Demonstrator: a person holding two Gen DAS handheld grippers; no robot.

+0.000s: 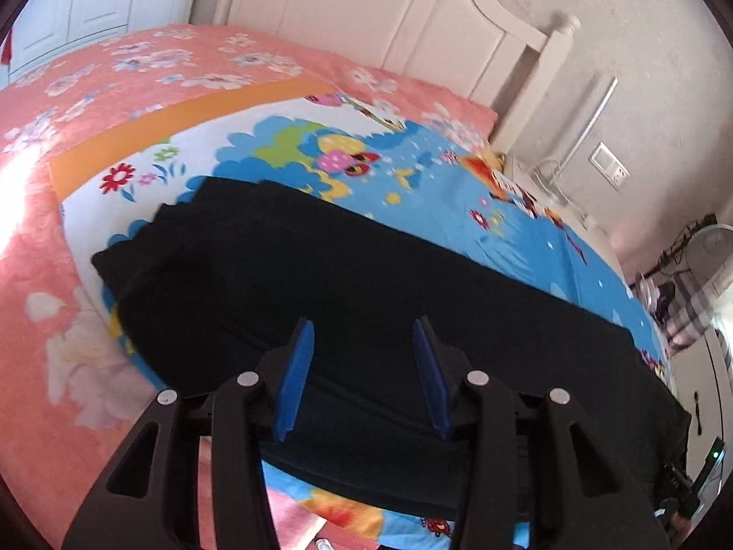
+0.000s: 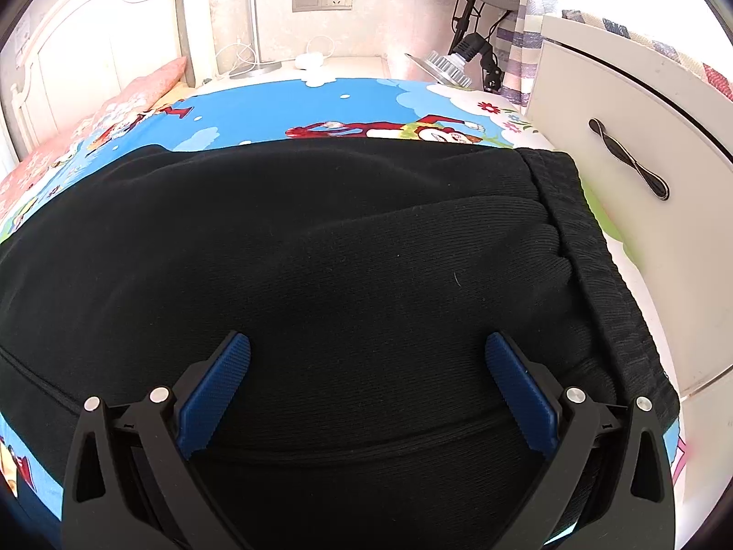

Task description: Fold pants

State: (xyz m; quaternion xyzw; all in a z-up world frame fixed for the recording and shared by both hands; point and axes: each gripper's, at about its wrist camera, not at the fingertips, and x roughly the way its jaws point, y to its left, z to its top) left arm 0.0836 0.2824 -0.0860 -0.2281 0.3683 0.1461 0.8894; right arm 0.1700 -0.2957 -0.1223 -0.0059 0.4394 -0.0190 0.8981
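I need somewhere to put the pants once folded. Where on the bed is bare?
Free: the cartoon sheet between the black pants and the pink pillows, and the pink quilt beside the leg ends. Crowded: the waistband end, tight against the white cabinet.

**Open bed on one side, furniture close on the other**

Beyond the black ribbed-knit pants [image 1: 348,302], the bright cartoon-print blue sheet [image 1: 458,211] and pink floral bedspread [image 1: 55,275] lie bare, open to a reaching hand. The white panelled headboard [image 1: 366,13] closes that far end. By the waistband, a white cabinet drawer front [image 2: 641,146] stands just beside the bed edge, narrowing passage there.
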